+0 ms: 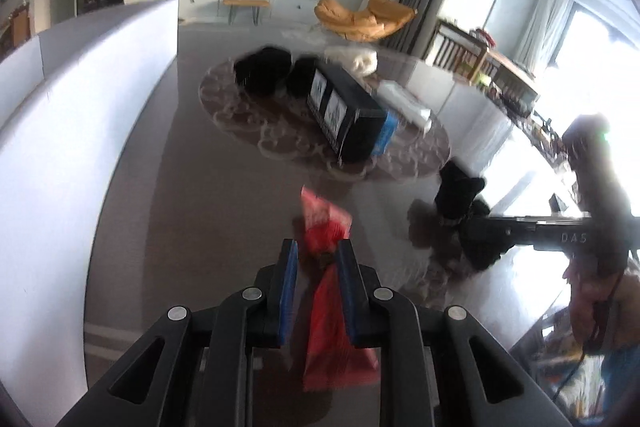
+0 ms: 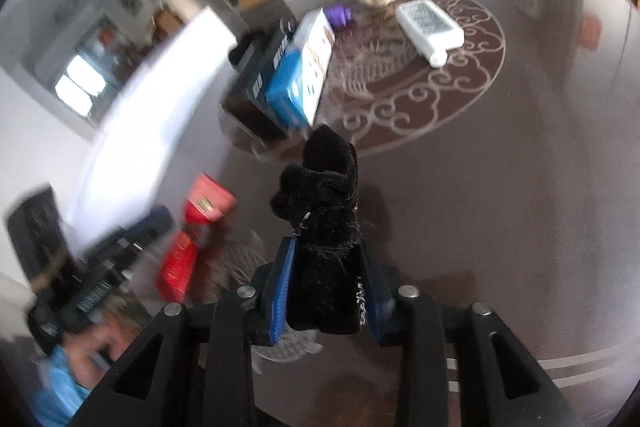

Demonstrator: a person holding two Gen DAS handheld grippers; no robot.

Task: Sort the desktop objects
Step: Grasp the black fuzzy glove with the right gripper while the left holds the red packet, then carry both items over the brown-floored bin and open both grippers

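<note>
Bare tabletop (image 2: 520,207) lies right — boxes (image 2: 296,75) and bottle (image 2: 430,27) crowd beyond.

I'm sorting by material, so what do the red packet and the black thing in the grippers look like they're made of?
Red packet in the left gripper: apparently thin glossy plastic film, creased and limp. Black item in the right gripper: soft plush or velvet-like fabric with a fuzzy matte nap, plus a small metal chain.
</note>
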